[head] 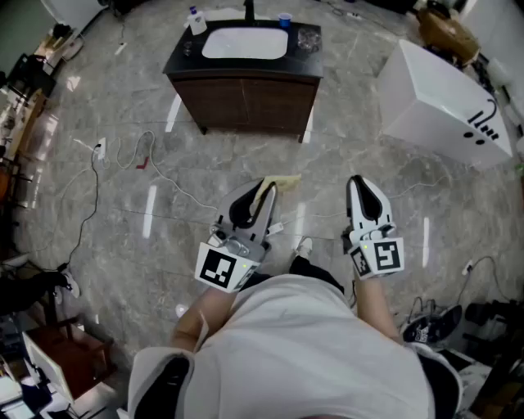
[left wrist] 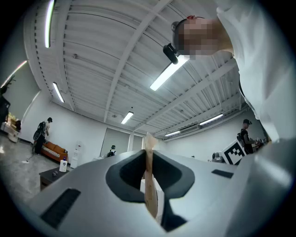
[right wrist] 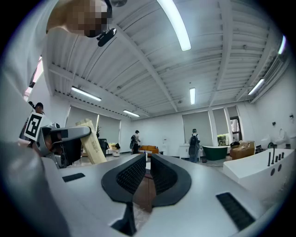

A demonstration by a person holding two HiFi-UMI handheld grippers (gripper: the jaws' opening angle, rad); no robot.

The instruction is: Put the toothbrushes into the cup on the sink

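Observation:
My left gripper [head: 264, 190] is shut on a flat tan cardboard pack [head: 272, 188], whose end sticks out past the fingertips. In the left gripper view the pack [left wrist: 150, 185] stands edge-on between the jaws. It also shows as a tan box [right wrist: 94, 144] at the left of the right gripper view. My right gripper [head: 358, 182] is shut with nothing in it, and its ribbed pads [right wrist: 133, 173] sit close together. Both grippers hang over the floor, well short of the dark sink cabinet [head: 244, 96]. A small blue cup [head: 284, 20] stands on the counter behind the white basin [head: 245, 42].
A white bottle [head: 196, 20] and a black tap [head: 248, 10] stand on the sink counter. A white bathtub [head: 442, 102] lies to the right. Cables [head: 123, 155] trail over the marble floor at the left. Shoes [head: 426, 329] lie at the lower right. People stand far off.

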